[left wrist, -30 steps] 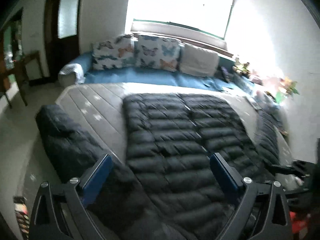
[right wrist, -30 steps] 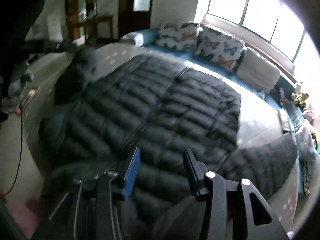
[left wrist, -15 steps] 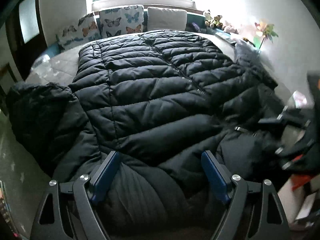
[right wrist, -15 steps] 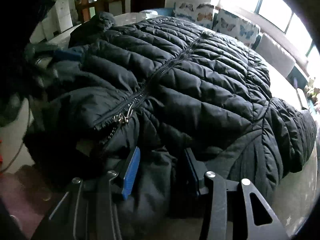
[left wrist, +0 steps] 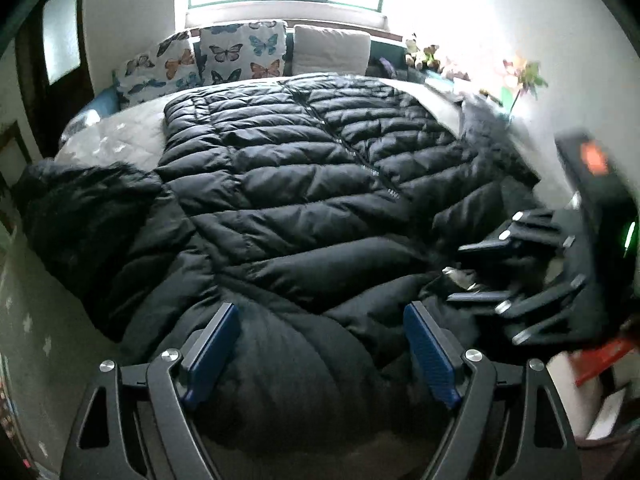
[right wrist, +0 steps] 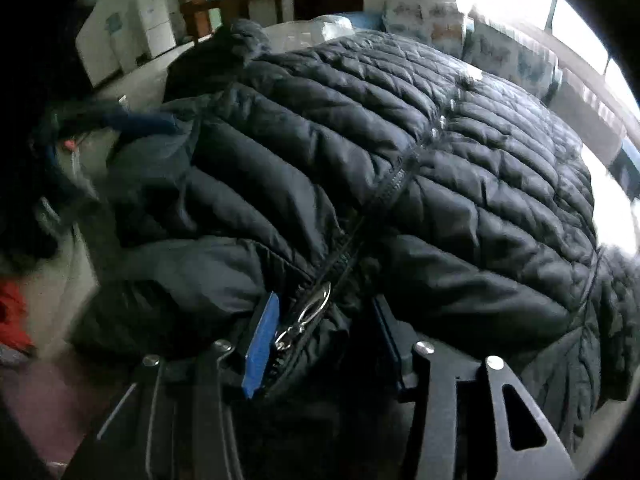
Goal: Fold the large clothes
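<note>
A black quilted puffer jacket (left wrist: 280, 184) lies front up, zipped, across a bed (left wrist: 120, 140). My left gripper (left wrist: 320, 312) stands open over the jacket's near end, and a puffy bulge of fabric fills the space between its blue pads. My right gripper (right wrist: 325, 300) straddles the collar beside it, where the metal zipper pull (right wrist: 308, 312) hangs between its fingers. Its jaws are opening and I see no pad pressing on the fabric. In the left wrist view the right gripper (left wrist: 456, 272) shows blurred at the right.
One sleeve (left wrist: 80, 208) hangs off the bed's left side, and the other (left wrist: 492, 136) lies along its right edge. Butterfly pillows (left wrist: 240, 56) and a plain cushion (left wrist: 332, 52) line the far end under a bright window. A wall and plants stand at the right.
Both grippers have come down and tipped towards the near end of the jacket, which now fills each view. The collar has come between the fingers, and the left jaws stand slightly narrower.
</note>
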`<state>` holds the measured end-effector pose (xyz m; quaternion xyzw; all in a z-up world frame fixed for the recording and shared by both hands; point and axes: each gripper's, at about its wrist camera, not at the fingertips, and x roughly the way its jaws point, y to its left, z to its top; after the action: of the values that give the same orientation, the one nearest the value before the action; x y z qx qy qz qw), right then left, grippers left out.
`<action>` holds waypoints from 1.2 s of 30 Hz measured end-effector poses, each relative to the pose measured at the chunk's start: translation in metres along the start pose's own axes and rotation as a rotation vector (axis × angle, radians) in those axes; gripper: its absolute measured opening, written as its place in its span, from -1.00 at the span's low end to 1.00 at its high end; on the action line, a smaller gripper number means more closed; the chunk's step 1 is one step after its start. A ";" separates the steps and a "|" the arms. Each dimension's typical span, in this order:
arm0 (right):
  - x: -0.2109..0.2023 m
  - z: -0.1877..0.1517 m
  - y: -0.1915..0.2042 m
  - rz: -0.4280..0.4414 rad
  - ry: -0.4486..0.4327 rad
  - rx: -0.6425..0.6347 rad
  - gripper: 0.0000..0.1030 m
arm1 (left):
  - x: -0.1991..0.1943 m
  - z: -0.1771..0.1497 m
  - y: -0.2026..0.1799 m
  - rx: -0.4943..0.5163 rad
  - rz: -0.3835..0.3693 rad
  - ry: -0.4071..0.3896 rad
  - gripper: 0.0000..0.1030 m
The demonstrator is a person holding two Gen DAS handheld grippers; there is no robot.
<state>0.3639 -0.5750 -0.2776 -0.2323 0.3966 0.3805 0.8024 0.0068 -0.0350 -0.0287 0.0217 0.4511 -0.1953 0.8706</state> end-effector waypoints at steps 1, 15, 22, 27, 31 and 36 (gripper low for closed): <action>-0.002 0.003 0.004 -0.016 0.013 -0.029 0.02 | -0.008 0.002 0.008 -0.037 -0.018 -0.007 0.74; 0.032 0.062 0.005 0.085 0.059 -0.052 0.03 | -0.051 0.041 0.250 -0.697 0.127 -0.099 0.76; 0.044 0.065 -0.001 0.129 0.085 -0.038 0.06 | -0.032 0.043 0.365 -0.953 0.095 -0.169 0.76; 0.043 0.065 0.001 0.118 0.095 -0.066 0.08 | -0.019 0.045 0.436 -1.100 0.111 -0.203 0.76; 0.045 0.068 -0.001 0.137 0.102 -0.058 0.09 | -0.003 0.045 0.473 -1.164 0.079 -0.211 0.76; 0.046 0.069 -0.002 0.147 0.106 -0.061 0.11 | 0.017 0.049 0.498 -1.209 -0.048 -0.261 0.72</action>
<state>0.4154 -0.5098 -0.2753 -0.2467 0.4427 0.4374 0.7428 0.2325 0.4083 -0.0819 -0.5096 0.3720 0.0746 0.7723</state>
